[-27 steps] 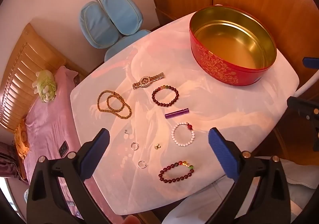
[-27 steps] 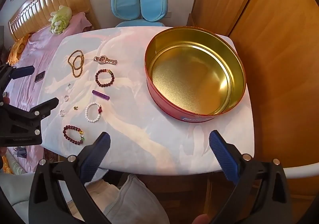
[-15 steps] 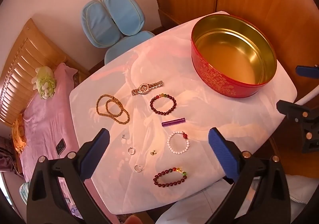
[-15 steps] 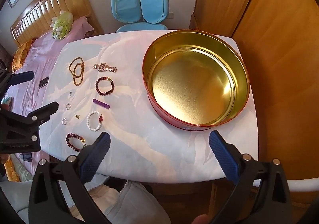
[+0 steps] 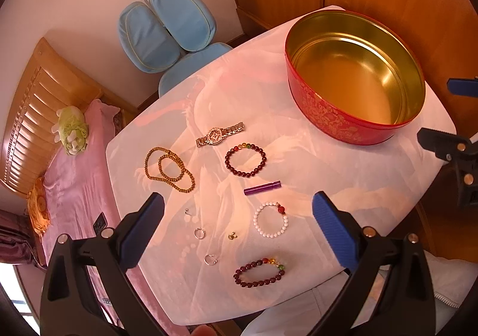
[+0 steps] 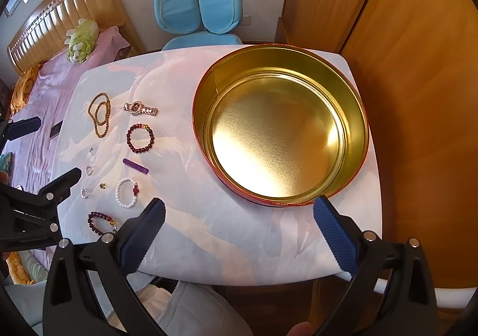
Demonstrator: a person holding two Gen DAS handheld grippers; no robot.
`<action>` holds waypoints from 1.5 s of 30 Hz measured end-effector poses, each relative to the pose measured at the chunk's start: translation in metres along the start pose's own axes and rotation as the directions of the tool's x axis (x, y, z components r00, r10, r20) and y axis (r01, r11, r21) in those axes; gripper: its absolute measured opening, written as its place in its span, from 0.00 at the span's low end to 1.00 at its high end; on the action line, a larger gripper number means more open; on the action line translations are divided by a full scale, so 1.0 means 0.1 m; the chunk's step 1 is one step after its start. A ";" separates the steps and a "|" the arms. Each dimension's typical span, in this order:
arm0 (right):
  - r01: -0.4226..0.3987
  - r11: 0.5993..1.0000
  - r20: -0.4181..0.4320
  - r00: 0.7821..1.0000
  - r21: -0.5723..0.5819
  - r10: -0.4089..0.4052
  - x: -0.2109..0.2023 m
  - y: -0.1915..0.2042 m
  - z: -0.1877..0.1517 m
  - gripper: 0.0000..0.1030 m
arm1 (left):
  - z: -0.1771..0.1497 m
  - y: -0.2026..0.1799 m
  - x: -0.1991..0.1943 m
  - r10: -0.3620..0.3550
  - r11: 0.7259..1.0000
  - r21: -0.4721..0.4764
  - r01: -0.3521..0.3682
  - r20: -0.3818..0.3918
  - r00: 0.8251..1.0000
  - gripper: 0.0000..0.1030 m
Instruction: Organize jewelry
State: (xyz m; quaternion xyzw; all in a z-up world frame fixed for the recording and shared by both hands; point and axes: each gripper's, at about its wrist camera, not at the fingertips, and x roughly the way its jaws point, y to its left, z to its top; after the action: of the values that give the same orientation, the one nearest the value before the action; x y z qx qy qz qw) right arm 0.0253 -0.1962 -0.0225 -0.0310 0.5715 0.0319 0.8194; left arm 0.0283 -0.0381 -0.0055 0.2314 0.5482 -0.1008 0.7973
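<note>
On the white table lie a watch, a brown bead necklace, a dark red bracelet, a purple tube, a white bracelet, a second dark red bracelet and small rings. My left gripper hangs open above them and holds nothing. A red tin with a bare gold inside stands at the right. Over the table's near edge in front of it, my right gripper is open too. The jewelry lies left of the tin, watch farthest.
A blue chair stands behind the table. A bed with a pink cover and a green plush toy lies to the left. Wooden wardrobe doors close off the right. A person's pale clothing shows below the near edge.
The right gripper has drawn nearer to the tin, which looks larger now. The left view has shifted only slightly over the jewelry. Both grippers stay open; nothing on the table moved.
</note>
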 end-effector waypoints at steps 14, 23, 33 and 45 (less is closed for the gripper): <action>0.004 1.000 -0.011 1.000 0.003 -0.004 0.04 0.04 -0.02 0.97 | -0.01 -0.01 0.03 0.004 1.000 0.027 -0.004 -0.001 1.000 0.94; -0.004 1.000 -0.027 1.000 0.021 0.004 0.08 0.04 -0.13 0.97 | -0.07 -0.06 0.07 -0.007 0.999 0.035 0.007 -0.012 1.000 0.94; 0.011 1.000 -0.047 0.999 -0.010 -0.011 0.11 0.13 -0.15 0.97 | -0.15 -0.03 0.10 -0.022 1.000 0.012 0.022 -0.020 1.000 0.94; 0.007 1.000 -0.066 0.998 -0.014 -0.008 0.16 0.16 -0.20 0.97 | -0.21 -0.03 0.11 -0.019 1.000 0.012 0.019 -0.024 1.000 0.94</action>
State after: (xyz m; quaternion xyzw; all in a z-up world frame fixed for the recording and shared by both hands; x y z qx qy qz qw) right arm 0.0109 -0.1819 -0.0442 -0.0397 0.5977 0.0314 0.8001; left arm 0.0138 -0.0292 -0.0229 0.2321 0.5594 -0.1089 0.7883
